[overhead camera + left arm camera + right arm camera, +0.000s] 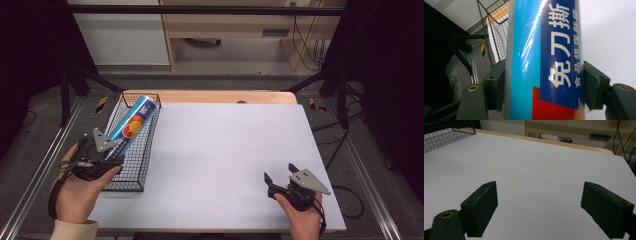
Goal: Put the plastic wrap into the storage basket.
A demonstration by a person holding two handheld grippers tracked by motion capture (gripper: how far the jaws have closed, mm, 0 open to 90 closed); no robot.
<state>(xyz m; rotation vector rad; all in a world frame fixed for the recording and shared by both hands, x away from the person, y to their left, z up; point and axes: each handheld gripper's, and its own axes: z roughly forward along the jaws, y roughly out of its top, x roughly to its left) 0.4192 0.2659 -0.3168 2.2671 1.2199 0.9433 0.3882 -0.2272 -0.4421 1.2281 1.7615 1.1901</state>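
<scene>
The desk (225,150) is lying bare. At its left edge the wire basket (131,170) is sitting, apparently otherwise empty. The blue box (131,126) is slanting over it, clamped in the left claw (544,85); placing or removing seems unfinished. The right claw (539,212) is idling, gaping wide.

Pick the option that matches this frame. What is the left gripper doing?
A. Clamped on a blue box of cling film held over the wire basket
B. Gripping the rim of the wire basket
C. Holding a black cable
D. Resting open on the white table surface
A: in the left gripper view the jaws of the left gripper press both sides of the blue box of cling film, which slants over the black wire basket in the high view.
</scene>
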